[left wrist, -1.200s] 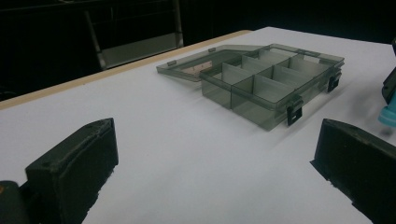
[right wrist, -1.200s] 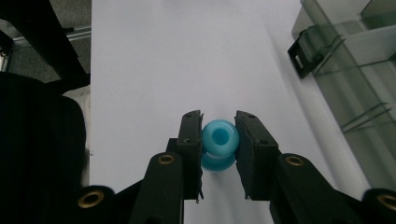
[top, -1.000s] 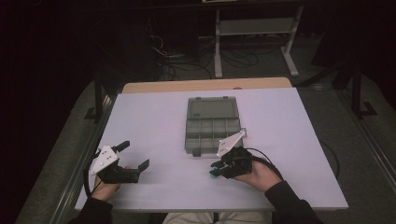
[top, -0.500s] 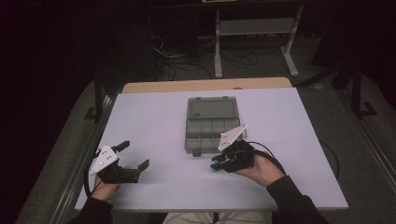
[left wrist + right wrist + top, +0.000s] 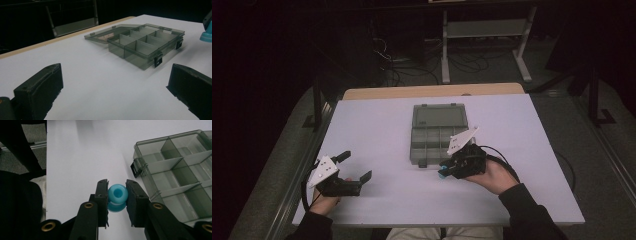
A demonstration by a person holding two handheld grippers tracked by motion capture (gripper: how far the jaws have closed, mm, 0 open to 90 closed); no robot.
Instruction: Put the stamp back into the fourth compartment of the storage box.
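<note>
Blue plastic spool-shaped bead point(image 5: 117, 193) is clamped in the right gripper point(image 5: 443, 170), just near of the open grey compartment box point(image 5: 438, 131); next, probably carry it over a cell. Left gripper point(image 5: 357, 167) rests released.

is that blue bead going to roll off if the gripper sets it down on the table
Probably yes: the blue bead looks round and glossy, so it may roll on the flat table. It looks hard and light, pinched between the right gripper jaws. A compartment of the open box would likely contain it.
</note>
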